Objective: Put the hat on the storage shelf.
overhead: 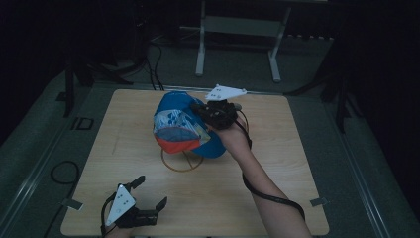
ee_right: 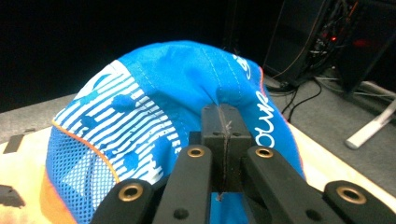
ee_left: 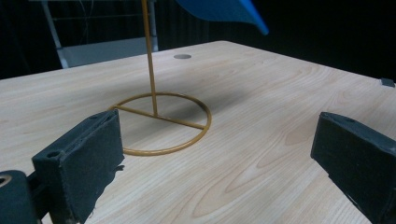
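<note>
Two tongs are at work over a pale wooden surface [overhead: 257, 198]. The right tongs [overhead: 204, 110], seen just above the centre of the high view, have their jaws pressed together on the fabric of a blue cap [overhead: 178, 124]; in the right gripper view the two black jaws meet with no gap and pinch a fold of the cap's crown at the middle of the frame. The person's right hand [overhead: 233, 136] and forearm reach up from the lower right of the high view, a black cable trailing along the arm. The left tongs [overhead: 148, 191] sit at the lower left of the high view, near the front edge of the surface, their jaws spread wide with nothing between them; the left gripper view shows the two padded jaws far apart at the lower left and lower right corners.

The cap is blue with a white striped panel, a mesh side and an orange brim, and it is held up off the surface in the centre of the high view. Under it stands a thin yellow wire stand [ee_left: 159, 121], a ring base lying flat on the wood with an upright rod rising from its cross bar. In the left gripper view a blue edge of the cap shows at the top of the frame, beside the rod. Whether the cap touches the rod cannot be told.
</note>
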{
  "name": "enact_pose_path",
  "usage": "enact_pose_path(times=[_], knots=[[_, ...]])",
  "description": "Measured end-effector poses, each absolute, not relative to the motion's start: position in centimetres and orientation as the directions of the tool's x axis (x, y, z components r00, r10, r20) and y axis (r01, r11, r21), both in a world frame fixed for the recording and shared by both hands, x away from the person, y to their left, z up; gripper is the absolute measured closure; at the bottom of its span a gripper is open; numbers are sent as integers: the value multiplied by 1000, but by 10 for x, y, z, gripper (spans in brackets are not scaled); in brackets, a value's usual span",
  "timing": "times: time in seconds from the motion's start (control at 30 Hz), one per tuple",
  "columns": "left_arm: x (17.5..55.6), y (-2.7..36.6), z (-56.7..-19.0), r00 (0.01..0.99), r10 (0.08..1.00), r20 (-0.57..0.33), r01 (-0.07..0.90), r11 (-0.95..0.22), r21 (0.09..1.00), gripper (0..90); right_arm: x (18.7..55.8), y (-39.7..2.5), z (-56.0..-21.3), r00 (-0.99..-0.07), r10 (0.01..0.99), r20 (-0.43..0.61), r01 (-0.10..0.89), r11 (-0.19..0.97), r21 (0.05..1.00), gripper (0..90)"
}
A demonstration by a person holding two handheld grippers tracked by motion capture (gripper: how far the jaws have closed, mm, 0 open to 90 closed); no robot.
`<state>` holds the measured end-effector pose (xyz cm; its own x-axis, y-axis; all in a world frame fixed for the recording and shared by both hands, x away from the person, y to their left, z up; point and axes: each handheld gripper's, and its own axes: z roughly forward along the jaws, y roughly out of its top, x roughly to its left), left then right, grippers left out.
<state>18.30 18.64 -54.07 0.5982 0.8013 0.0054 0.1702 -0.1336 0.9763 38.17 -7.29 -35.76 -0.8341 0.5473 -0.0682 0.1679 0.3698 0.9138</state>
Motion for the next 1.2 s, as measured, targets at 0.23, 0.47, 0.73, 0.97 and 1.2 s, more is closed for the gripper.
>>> enact_pose_path(times=[0.23, 0.47, 0.73, 0.97, 1.2], knots=[[184, 185, -542, 605, 796, 6, 176, -141, 974, 26, 386, -78, -369, -831, 555, -43, 197, 366, 909, 892], [184, 185, -543, 610, 793, 6, 181, -147, 973, 27, 388, -81, -371, -835, 550, -11, 213, 343, 915, 800], [184, 185, -543, 611, 792, 6, 179, -146, 973, 27, 388, -81, -373, -835, 550, -6, 221, 345, 912, 782], [185, 185, -544, 612, 791, -1, 183, -139, 973, 27, 384, -87, -371, -841, 542, 1, 219, 338, 915, 699], [185, 184, -544, 613, 790, -6, 185, -136, 973, 27, 375, -99, -372, -849, 528, -2, 204, 332, 921, 462]])
